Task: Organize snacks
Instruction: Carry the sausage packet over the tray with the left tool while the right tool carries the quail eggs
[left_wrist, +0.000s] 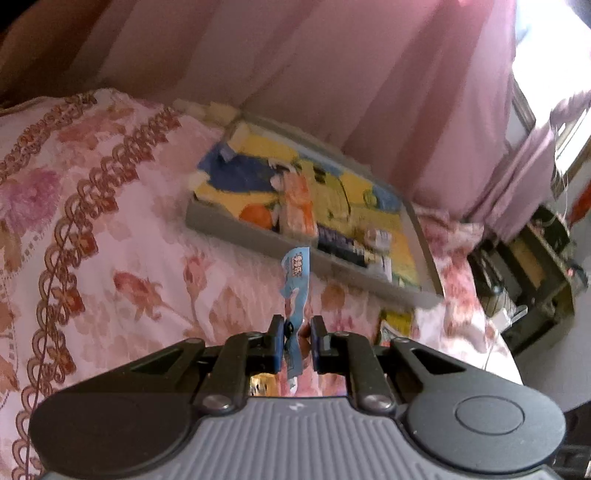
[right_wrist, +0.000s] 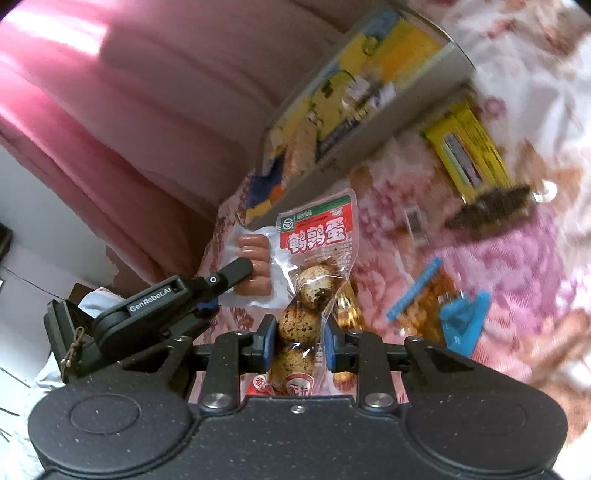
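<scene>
My left gripper is shut on a small snack packet with light blue print, held edge-on above the floral cloth and just short of the grey tray. From the right wrist view, the left gripper grips that packet, and pink sausages show through its clear side. My right gripper is shut on a clear packet of speckled quail eggs with a red label. It holds the packet upright in front of the grey tray, which is lined yellow and holds several snacks.
A yellow packet, a dark strip-shaped item, a blue-edged bag of orange snacks and a blue packet lie loose on the pink floral cloth. Pink curtains hang behind the tray. A dark crate stands off the table's right end.
</scene>
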